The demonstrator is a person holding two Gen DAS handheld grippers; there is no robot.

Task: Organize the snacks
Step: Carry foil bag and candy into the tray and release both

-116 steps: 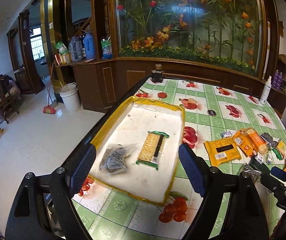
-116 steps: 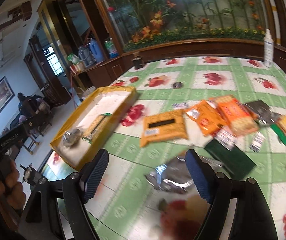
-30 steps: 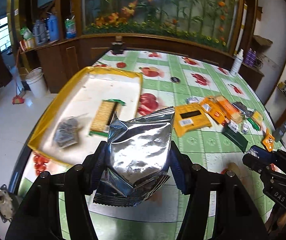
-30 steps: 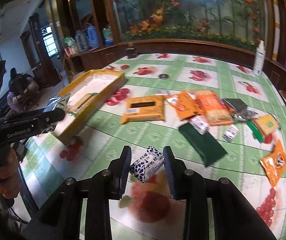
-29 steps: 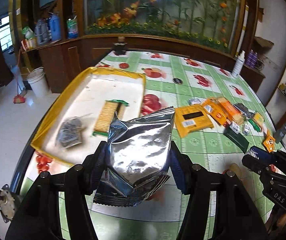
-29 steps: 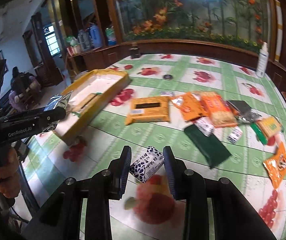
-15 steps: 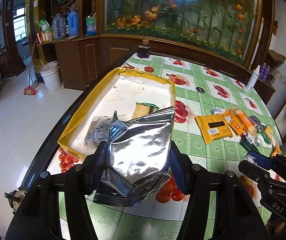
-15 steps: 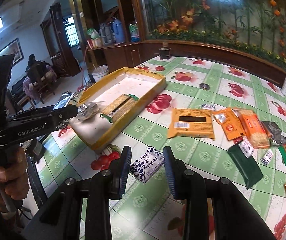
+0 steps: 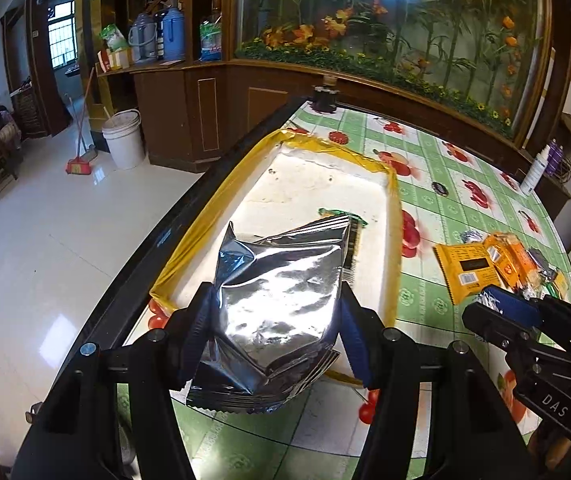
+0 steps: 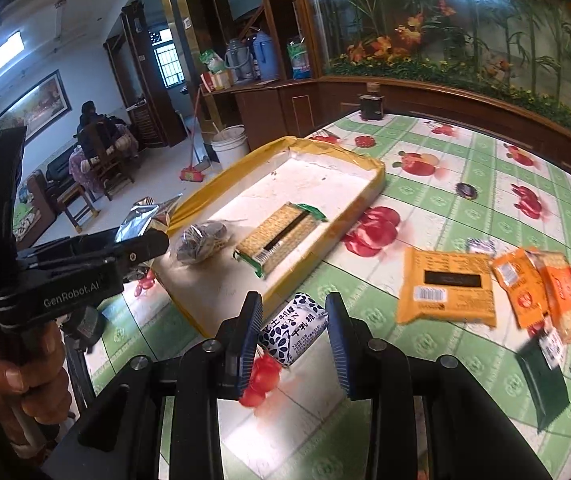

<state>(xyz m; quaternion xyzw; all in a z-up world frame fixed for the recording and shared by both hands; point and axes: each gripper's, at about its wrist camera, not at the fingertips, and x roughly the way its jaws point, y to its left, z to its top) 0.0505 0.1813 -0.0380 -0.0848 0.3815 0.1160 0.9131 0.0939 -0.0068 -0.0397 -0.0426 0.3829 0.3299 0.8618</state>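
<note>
Step in hand: carrying snacks to yellow-rimmed tray.
Left gripper clamps silver foil bag, above tray's 6 o'clock edge.
Right gripper pinches blue-white packet, table-side, at tray's 5 o'clock.
Next, likely: lower over bare tray floor, release clear of cracker pack.

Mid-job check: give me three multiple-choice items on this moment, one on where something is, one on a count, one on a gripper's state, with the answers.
1. Where does the green-edged cracker pack lie?
A. inside the yellow-rimmed tray
B. on the tablecloth beside the orange packs
C. in the right gripper

2. How many snacks lie in the tray, right wrist view?
A. none
B. two
C. five

3. What is the left gripper doing?
A. open, holding nothing
B. shut on the silver foil bag
C. shut on a bottle

Answers: 1 A, the pack rests on the tray's white floor. 2 B, the cracker pack and a small clear packet. 3 B, both fingers press the bag's sides.
</note>
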